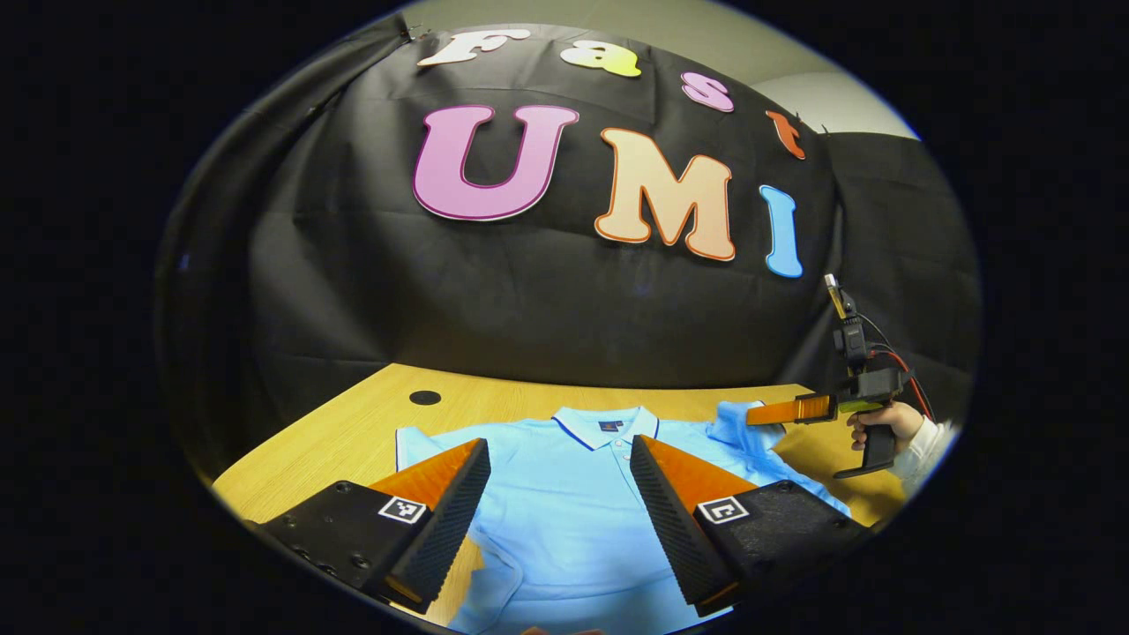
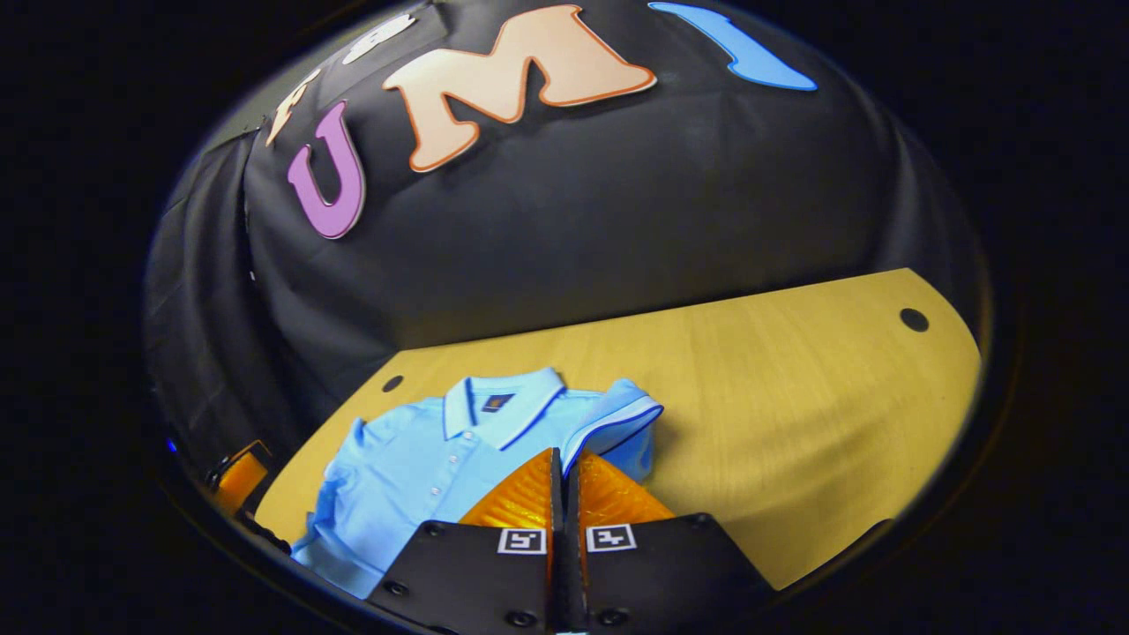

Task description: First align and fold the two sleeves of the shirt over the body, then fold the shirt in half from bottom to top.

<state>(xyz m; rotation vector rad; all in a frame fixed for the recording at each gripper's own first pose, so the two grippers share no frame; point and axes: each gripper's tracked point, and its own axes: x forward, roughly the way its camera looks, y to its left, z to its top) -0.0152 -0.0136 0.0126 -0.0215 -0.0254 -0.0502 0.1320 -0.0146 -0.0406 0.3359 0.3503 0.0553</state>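
Note:
A light blue polo shirt [image 1: 564, 503] lies face up on the wooden table [image 1: 353, 432], collar toward the wall. My left gripper [image 1: 558, 444] hovers open over the shirt's chest, nothing between its fingers. In the left gripper view, a hand holds my right gripper [image 1: 776, 412] at the shirt's right shoulder. In the right gripper view the shirt [image 2: 406, 459] lies at lower left. There my right gripper [image 2: 562, 454] is shut on the trimmed cuff of one sleeve [image 2: 617, 414], which is raised off the table [image 2: 794, 397] and bunched toward the body.
The black cloth wall stands close behind the table's far edge. Round cable holes [image 1: 424, 398] [image 2: 914, 319] sit in the tabletop near the back. Bare wood stretches to the right of the shirt in the right gripper view.

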